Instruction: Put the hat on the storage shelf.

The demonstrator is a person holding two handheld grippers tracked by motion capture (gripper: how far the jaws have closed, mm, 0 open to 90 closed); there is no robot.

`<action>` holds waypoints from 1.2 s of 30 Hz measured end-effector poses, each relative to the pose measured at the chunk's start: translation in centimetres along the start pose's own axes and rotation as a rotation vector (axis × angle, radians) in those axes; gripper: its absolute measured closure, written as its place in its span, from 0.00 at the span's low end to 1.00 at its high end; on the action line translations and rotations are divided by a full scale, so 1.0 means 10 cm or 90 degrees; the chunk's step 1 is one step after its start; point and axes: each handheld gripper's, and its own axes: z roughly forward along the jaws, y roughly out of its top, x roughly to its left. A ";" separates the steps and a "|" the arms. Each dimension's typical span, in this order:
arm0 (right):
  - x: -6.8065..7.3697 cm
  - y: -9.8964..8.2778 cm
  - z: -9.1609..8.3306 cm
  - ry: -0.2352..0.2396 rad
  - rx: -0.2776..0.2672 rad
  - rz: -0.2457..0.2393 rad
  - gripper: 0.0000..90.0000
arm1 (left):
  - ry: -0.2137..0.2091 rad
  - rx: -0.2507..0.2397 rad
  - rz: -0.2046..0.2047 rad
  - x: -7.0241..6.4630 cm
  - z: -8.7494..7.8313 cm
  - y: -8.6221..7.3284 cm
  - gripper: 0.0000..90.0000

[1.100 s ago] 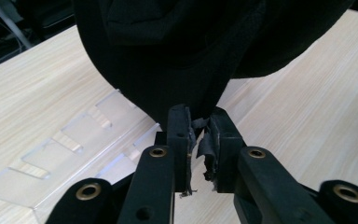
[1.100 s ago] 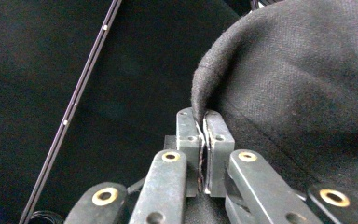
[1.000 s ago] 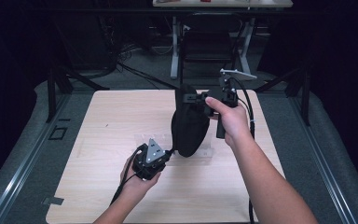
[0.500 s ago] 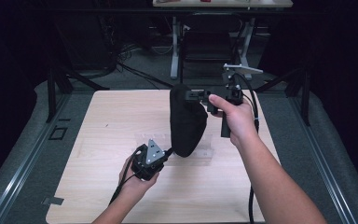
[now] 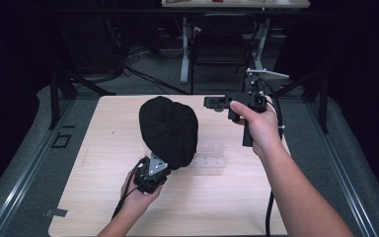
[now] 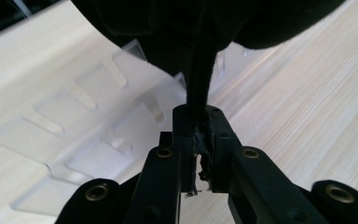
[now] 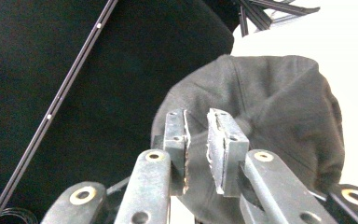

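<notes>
Your left tongs (image 5: 165, 163) are clamped on the black cap (image 5: 169, 129): in the left gripper view a thin fold of its dark fabric (image 6: 198, 100) runs down between the 2 jaws, which stand pressed together on it. From above, the cap sits over the middle of the table (image 5: 98, 197), rising up and away from your left hand (image 5: 138, 190), its rounded crown turned toward the far edge. Whether its far side rests on the wood or hangs just above it cannot be told.

Your right tongs (image 5: 214, 102) are held out level near the far edge of the table, to the right of the cap and apart from it. In the right gripper view their jaws stand a little apart with nothing between the pads (image 7: 219, 140); they have just been opening. The cap (image 7: 270, 126) lies beyond them in that view, grey in the light, its seams meeting at the top button.

A clear plastic stand (image 5: 209, 158) lies flat on the table just right of the cap's lower edge; in the left gripper view its transparent ribs (image 6: 88, 98) show under and beside the fabric. Your right hand (image 5: 259, 128) grips the handle of its tongs, and a cable (image 5: 269, 217) hangs below your forearm
</notes>
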 end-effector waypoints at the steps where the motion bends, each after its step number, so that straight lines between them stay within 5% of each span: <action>1: -0.01 0.00 -0.01 -0.004 0.003 -0.005 0.86 | -0.003 -0.006 -0.010 0.01 0.00 -0.02 0.94; 10: -0.03 -0.03 -0.08 -0.051 -0.006 -0.033 0.86 | -0.007 -0.023 -0.042 0.04 0.00 -0.13 0.91; 15: -0.01 -0.08 -0.12 -0.090 -0.004 -0.066 0.86 | -0.008 -0.025 -0.051 0.11 -0.08 -0.18 0.80; 28: -0.05 -0.25 -0.26 -0.140 0.002 -0.103 0.83 | -0.037 -0.052 -0.136 0.26 -0.36 -0.36 0.55; 36: -0.04 -0.43 -0.39 -0.200 0.007 -0.168 0.79 | -0.025 -0.059 -0.161 0.37 -0.49 -0.55 0.49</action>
